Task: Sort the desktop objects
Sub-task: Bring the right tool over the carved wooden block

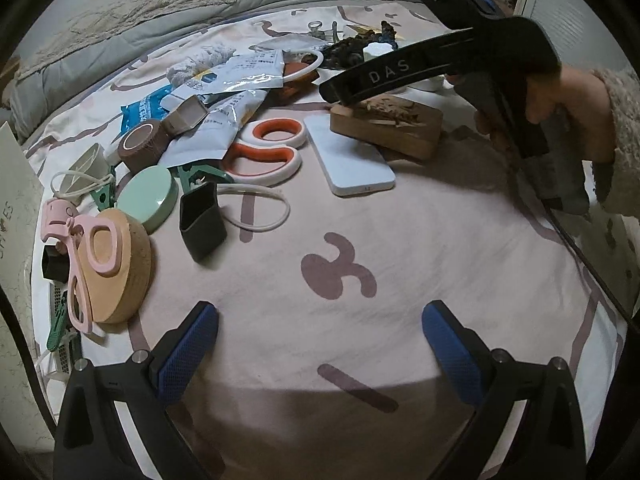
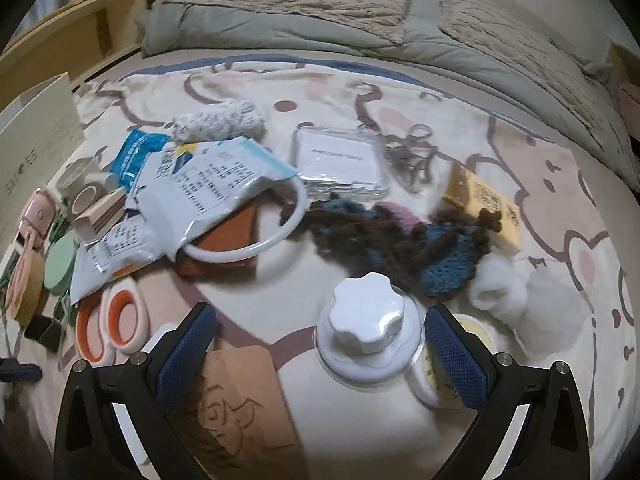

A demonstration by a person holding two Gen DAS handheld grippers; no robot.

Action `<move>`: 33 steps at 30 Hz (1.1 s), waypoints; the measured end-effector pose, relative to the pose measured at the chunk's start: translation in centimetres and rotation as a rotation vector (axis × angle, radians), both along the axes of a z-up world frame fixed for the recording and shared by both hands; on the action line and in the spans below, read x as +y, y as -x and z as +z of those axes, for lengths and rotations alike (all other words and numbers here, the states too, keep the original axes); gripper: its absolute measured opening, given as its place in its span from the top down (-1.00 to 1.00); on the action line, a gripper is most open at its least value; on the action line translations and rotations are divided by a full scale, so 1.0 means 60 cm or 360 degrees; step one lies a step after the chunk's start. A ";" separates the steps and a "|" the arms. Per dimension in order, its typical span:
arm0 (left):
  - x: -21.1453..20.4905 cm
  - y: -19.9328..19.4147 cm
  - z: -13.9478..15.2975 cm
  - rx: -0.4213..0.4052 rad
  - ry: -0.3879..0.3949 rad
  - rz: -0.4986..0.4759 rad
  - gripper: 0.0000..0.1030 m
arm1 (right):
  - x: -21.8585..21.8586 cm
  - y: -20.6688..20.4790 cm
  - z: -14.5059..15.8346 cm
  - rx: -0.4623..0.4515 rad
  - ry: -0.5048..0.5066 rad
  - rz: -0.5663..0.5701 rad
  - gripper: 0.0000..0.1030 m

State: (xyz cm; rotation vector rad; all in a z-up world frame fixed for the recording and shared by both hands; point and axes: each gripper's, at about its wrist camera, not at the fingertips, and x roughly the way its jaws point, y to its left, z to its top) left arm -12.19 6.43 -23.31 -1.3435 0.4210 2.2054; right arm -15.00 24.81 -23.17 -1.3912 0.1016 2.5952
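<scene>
Clutter lies on a bedsheet with cartoon prints. My left gripper (image 1: 320,328) is open above bare sheet, nothing between its blue pads. Ahead of it lie orange-and-white scissors (image 1: 266,152), a white phone-like slab (image 1: 348,156) and a carved wooden block (image 1: 388,124). My right gripper (image 2: 320,336) is open, hovering over a clear jar with a white scalloped lid (image 2: 368,320); the jar sits between the fingers, untouched. The carved wooden block (image 2: 240,400) lies under its left finger. In the left wrist view the right gripper's black body (image 1: 460,60) is held by a hand over the wooden block.
At left lie a cork disc (image 1: 120,264) with a pink tool on it, a mint round tin (image 1: 150,196), a black clip (image 1: 202,220), tape roll (image 1: 140,144) and foil packets (image 2: 200,192). Knitted yarn (image 2: 400,240), a clear case (image 2: 340,160), cotton balls (image 2: 520,300) and a yellow box (image 2: 484,200) lie beyond the jar. Grey duvet (image 2: 320,12) lies behind.
</scene>
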 end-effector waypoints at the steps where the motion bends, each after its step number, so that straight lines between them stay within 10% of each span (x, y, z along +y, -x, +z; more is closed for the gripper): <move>1: 0.000 -0.001 -0.002 0.0002 -0.0002 0.0001 -1.00 | -0.001 0.001 -0.001 -0.0005 -0.0008 -0.0003 -1.00; 11: 0.002 0.000 -0.007 -0.0006 -0.0013 -0.0011 -1.00 | -0.024 0.034 -0.016 -0.0212 -0.0092 -0.0032 -1.00; 19: 0.003 -0.004 -0.005 -0.0010 -0.0030 -0.0019 -1.00 | -0.036 -0.014 -0.028 -0.0211 0.0136 0.0126 -1.00; 33: 0.021 -0.007 -0.002 -0.0018 0.0013 -0.0016 -1.00 | -0.050 -0.117 -0.023 -0.0138 0.0081 0.0352 -1.00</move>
